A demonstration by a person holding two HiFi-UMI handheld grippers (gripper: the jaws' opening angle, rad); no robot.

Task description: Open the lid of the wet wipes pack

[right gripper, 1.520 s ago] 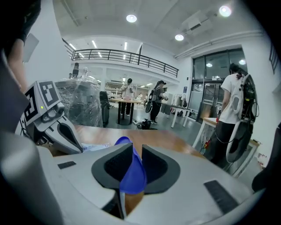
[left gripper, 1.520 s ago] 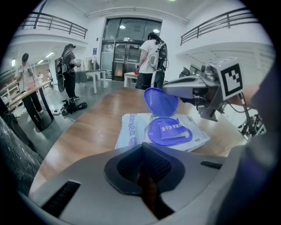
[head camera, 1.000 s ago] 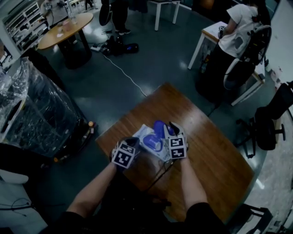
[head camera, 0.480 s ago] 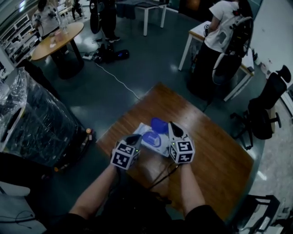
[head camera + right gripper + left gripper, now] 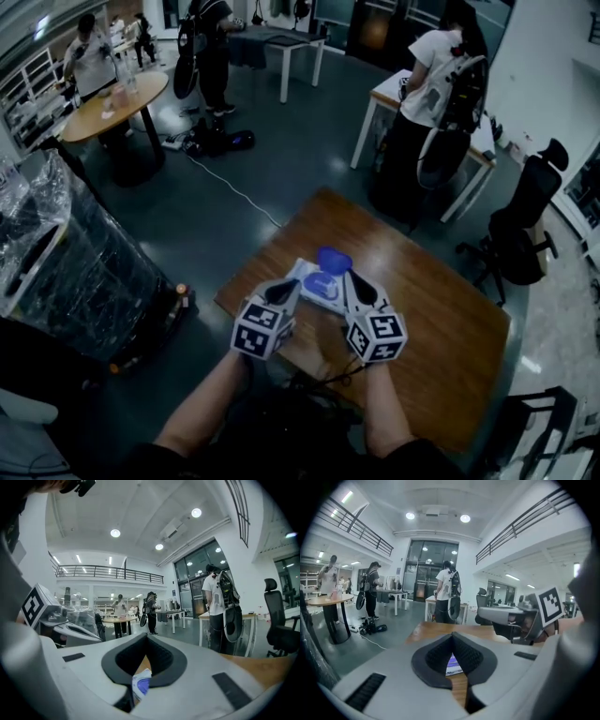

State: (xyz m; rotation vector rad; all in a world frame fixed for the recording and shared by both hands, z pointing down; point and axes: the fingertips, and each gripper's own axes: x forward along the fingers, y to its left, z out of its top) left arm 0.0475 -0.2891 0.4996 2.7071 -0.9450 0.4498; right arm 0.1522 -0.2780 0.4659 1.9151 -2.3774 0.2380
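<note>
Fingers (image 5: 432, 660) on left gripper (image 5: 288, 286) and right gripper (image 5: 350, 279) are both pinched shut on nothing, lid (image 5: 334, 260) looks flipped up, so just lift clear without dragging the wipes pack (image 5: 314, 281).

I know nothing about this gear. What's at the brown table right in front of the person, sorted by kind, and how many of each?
Grippers: 2 (left gripper, right gripper)
Wipes pack: 1
Total: 3
</note>
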